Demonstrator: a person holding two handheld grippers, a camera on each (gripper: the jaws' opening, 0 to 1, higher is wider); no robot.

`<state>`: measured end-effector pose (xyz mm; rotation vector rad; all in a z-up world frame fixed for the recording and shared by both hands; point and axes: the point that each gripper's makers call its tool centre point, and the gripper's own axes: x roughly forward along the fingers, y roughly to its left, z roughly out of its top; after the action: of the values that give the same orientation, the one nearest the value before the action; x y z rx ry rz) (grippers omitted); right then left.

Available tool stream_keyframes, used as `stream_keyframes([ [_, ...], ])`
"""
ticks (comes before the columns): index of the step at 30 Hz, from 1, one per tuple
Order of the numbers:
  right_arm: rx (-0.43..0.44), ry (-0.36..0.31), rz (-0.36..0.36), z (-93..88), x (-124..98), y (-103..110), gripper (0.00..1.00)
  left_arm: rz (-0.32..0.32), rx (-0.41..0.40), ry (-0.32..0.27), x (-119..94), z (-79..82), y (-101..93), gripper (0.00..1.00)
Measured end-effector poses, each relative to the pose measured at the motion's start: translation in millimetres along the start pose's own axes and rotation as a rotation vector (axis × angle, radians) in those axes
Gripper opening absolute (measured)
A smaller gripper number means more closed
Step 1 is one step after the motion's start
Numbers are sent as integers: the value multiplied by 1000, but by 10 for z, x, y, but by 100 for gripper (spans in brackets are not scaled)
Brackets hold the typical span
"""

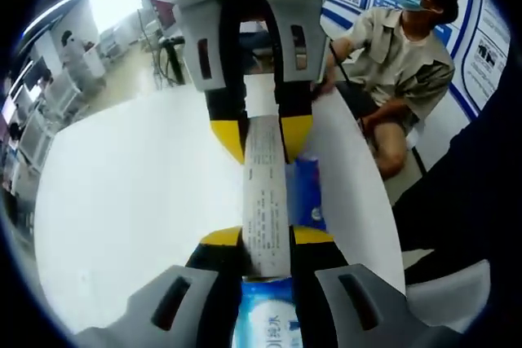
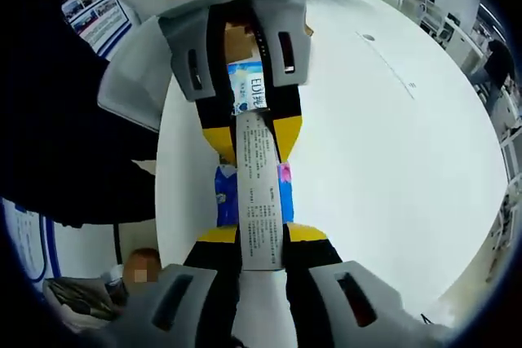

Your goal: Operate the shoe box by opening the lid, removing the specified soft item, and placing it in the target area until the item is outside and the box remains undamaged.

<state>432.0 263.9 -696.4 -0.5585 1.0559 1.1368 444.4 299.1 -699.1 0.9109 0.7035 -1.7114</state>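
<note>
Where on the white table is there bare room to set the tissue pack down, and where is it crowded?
The white table lies bare between the two grippers and its far curved edge. The left gripper view shows another bare stretch beside the grippers. It is crowded in the middle: the left gripper and right gripper both clamp the tissue pack, above a blue packet.

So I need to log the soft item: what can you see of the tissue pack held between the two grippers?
The tissue pack is a soft plastic packet, white and blue, its printed back panel facing both cameras. It hangs stretched above the white table, pinched at one end by the left gripper and at the other by the right gripper.
</note>
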Motion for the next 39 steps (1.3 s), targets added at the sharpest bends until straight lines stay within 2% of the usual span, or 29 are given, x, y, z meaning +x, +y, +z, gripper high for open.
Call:
stream_keyframes([
  [14, -10, 4, -28, 30, 95, -255, 18, 28, 5, 4, 70, -97, 266, 19],
  [26, -10, 19, -51, -71, 196, -412, 18, 44, 2, 7, 256, -164, 408, 19],
  [39, 8, 21, -57, -190, 328, -502, 19, 54, -15, 9, 441, -233, 466, 19],
])
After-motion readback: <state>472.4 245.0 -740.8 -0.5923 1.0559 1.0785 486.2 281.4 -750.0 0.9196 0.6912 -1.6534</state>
